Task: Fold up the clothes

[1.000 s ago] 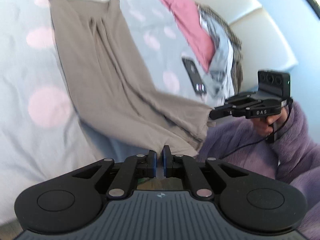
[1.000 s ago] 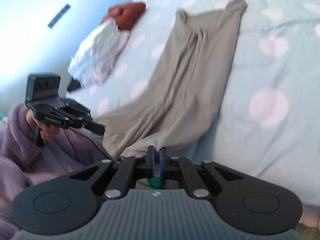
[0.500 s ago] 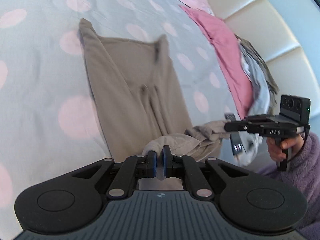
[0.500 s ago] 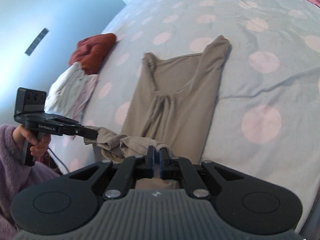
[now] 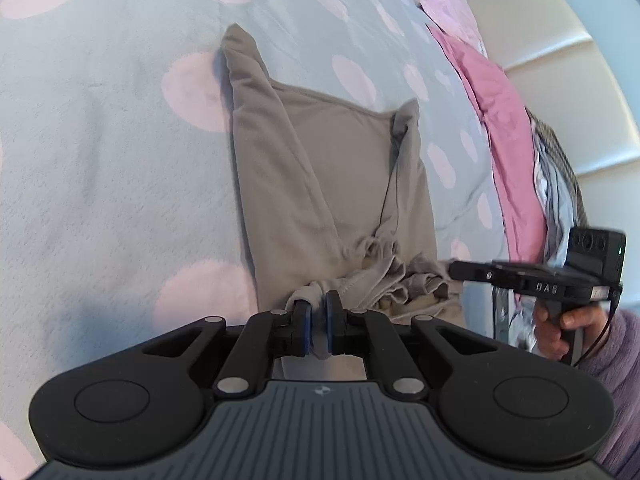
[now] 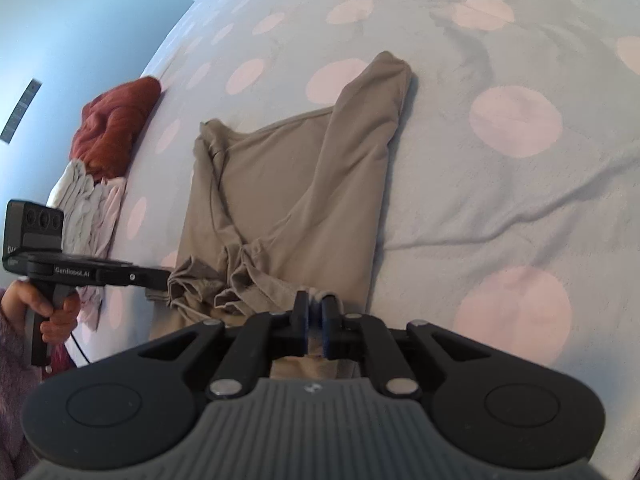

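Taupe garment (image 5: 332, 184), pale blue bedspread (image 5: 100, 184) with pink dots, rust-red clothes (image 6: 116, 128), purple sleeve (image 5: 616, 380)

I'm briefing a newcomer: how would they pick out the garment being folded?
On the pale blue bedspread with pink dots, look mid-bed, away from the edge piles. The plain taupe jersey top lies there alone, its near hem bunched at both grippers.

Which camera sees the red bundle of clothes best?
The right wrist view: the rust-red bundle sits clear at the bed's left edge, above a pale folded pile. The left wrist view does not show it at all, only pink clothes on the other side.
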`<state>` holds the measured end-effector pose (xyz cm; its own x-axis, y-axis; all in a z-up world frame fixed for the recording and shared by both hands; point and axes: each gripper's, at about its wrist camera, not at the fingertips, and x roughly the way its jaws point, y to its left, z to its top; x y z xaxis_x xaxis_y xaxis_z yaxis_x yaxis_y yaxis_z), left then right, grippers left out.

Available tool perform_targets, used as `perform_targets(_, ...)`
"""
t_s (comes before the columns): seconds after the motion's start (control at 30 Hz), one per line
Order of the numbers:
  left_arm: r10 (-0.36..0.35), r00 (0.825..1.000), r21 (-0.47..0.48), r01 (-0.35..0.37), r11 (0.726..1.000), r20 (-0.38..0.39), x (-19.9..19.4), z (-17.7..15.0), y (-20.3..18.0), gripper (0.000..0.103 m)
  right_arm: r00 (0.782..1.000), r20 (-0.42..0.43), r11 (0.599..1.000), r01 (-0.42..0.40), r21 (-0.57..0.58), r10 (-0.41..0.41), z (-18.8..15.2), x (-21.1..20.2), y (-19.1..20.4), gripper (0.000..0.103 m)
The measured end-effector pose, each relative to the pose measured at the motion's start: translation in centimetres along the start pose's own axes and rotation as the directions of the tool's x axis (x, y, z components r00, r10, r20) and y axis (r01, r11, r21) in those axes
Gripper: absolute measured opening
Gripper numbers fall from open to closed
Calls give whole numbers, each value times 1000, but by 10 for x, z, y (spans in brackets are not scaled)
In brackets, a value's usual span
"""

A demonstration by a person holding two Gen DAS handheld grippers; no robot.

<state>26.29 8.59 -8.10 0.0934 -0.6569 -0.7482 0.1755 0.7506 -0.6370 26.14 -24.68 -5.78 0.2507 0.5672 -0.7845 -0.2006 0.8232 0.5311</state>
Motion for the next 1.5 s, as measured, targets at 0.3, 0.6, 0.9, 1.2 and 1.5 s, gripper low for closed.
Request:
perform_targets(0.3, 24, 988, -28, -20, 999, 150, -42, -3, -13, 40, 993, 113, 1000, 22, -18, -20, -5, -36, 16, 43)
perform_targets(0.6, 113, 984, 271, -148, 951, 140, -18, -53, -69, 31, 989, 142, 914, 98, -394, -45, -65, -24, 77, 39)
perform_targets(0.9, 193, 968, 282, -232, 931, 159, 15, -48, -55, 29, 974, 78, 904, 225, -364, -211, -58, 32, 63, 5)
perform_targets(1.2, 247, 938, 198, -297, 934, 242, 13, -21, -44, 29, 959, 154, 931, 271, -244, -239, -16, 50, 56, 5)
perform_targets(1.5, 276, 910, 249, -358, 900, 309, -13, -29, -60, 29, 938, 236, 924, 308, -228, -254, -14, 20, 62, 10)
